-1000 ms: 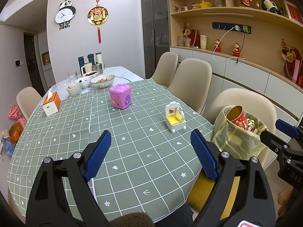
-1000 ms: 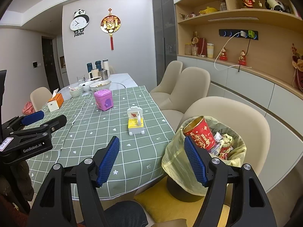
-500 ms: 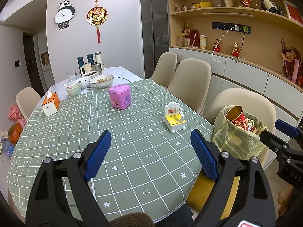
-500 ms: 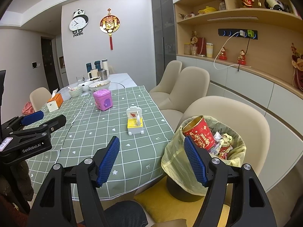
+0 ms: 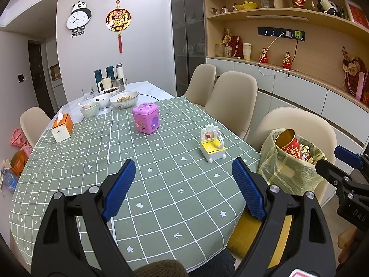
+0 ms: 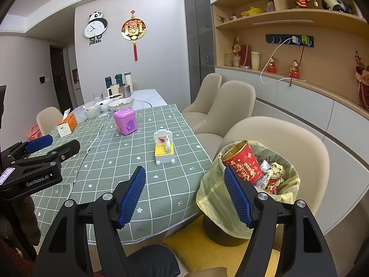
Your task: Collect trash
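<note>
The table (image 5: 161,184), covered by a green checked cloth, is taken as the landmark. On the wall beyond its far end a panda-shaped clock (image 5: 78,19) is seen, with the word "panda" printed beneath the dial. At the table's right edge a beige chair (image 6: 288,143) is occupied by a bin lined with a yellow-green bag (image 6: 230,198); the bin is filled with wrappers, and a red cup (image 6: 242,161) with gold Chinese characters is lodged tilted at its rim. The characters cannot be made out.

On the table, a pink box (image 5: 145,118) is placed near the middle, an orange-and-white tissue box (image 5: 61,127) toward the left edge, and a small white-and-yellow toy (image 5: 212,144) near the right edge, closest to the bin.

The left gripper (image 5: 182,184) is held over the near end of the table, jaws spread wide with nothing between them. "GenRobot.AI" is read on its body in the right wrist view, beside a small numbered sticker too small to read.

The right gripper (image 6: 184,192) is held off the table's near right corner, jaws likewise spread and empty. The red cup lies just behind its right finger; the bin is to the right of the gap.
</note>
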Demonstrator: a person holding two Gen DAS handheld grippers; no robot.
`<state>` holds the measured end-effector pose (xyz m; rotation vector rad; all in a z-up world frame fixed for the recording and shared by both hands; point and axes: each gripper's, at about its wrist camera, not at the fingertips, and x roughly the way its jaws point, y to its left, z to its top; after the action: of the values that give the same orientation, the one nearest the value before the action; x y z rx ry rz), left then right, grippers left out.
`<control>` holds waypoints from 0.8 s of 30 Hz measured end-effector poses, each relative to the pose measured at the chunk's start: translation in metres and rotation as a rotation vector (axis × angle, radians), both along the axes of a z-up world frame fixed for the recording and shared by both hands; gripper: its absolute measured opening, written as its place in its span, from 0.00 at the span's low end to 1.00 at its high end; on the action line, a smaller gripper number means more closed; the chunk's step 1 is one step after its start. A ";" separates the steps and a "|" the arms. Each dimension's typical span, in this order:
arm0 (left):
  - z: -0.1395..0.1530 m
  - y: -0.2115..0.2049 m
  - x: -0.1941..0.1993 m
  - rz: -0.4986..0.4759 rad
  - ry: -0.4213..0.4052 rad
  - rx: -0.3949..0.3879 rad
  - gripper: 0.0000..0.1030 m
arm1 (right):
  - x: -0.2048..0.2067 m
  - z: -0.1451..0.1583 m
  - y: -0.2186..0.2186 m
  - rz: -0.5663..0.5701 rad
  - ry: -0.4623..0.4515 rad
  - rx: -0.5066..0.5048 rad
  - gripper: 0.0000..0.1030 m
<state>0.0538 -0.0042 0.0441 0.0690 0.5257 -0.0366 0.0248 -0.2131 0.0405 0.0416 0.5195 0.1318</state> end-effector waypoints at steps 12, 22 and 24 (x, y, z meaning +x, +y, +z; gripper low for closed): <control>0.000 0.000 0.001 -0.011 0.003 -0.002 0.79 | 0.002 0.001 0.000 -0.005 -0.001 -0.007 0.65; 0.000 0.003 0.004 -0.045 -0.001 -0.009 0.79 | 0.003 -0.002 0.003 -0.015 0.002 -0.011 0.65; 0.000 0.003 0.003 -0.059 -0.009 -0.008 0.79 | 0.004 -0.002 0.005 -0.015 0.005 -0.014 0.65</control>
<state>0.0570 -0.0015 0.0439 0.0770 0.5148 -0.0960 0.0292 -0.2078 0.0382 0.0317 0.5251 0.1134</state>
